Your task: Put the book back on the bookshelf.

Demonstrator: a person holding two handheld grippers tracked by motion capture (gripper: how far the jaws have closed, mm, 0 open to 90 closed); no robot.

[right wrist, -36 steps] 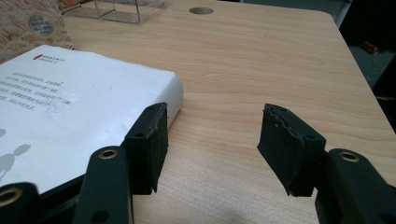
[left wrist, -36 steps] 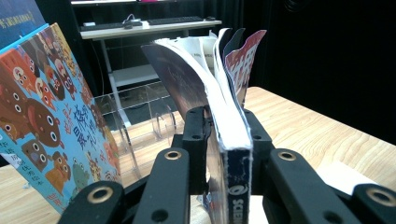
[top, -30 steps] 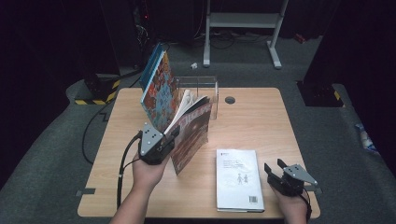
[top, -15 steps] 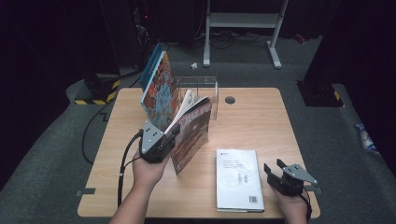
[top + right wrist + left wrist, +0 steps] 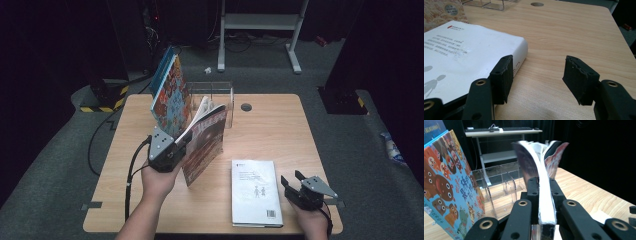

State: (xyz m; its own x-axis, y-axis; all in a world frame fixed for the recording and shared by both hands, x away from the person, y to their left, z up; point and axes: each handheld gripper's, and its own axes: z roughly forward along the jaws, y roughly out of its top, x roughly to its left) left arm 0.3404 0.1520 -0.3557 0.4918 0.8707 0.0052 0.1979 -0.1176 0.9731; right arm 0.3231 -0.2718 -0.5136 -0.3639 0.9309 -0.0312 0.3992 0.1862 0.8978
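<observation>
the left tool (image 5: pixel 176 150) pinches a soft-cover magazine (image 5: pixel 202 145) by its lower edge, jaws pressed tight on the pages after just closing further. the magazine stands upright on its bottom edge, near the middle of the wooden surface (image 5: pixel 270 130), its reddish patterned cover turned toward the right side in the high view. its pages are thin and floppy: in the left gripper view the white page block (image 5: pixel 544 195) rises between the black jaws and the top fans open and curls away, blurred. just behind it, a clear plastic book stand (image 5: pixel 220 97) sits at the far edge, and a tall picture book (image 5: pixel 167 95) with cartoon animals on a blue-edged cover leans upright at its left. the right tool (image 5: pixel 295 184) rests low at the near right corner, jaws spread with nothing between them, just beside a white book (image 5: pixel 255 192) lying flat on the surface.
</observation>
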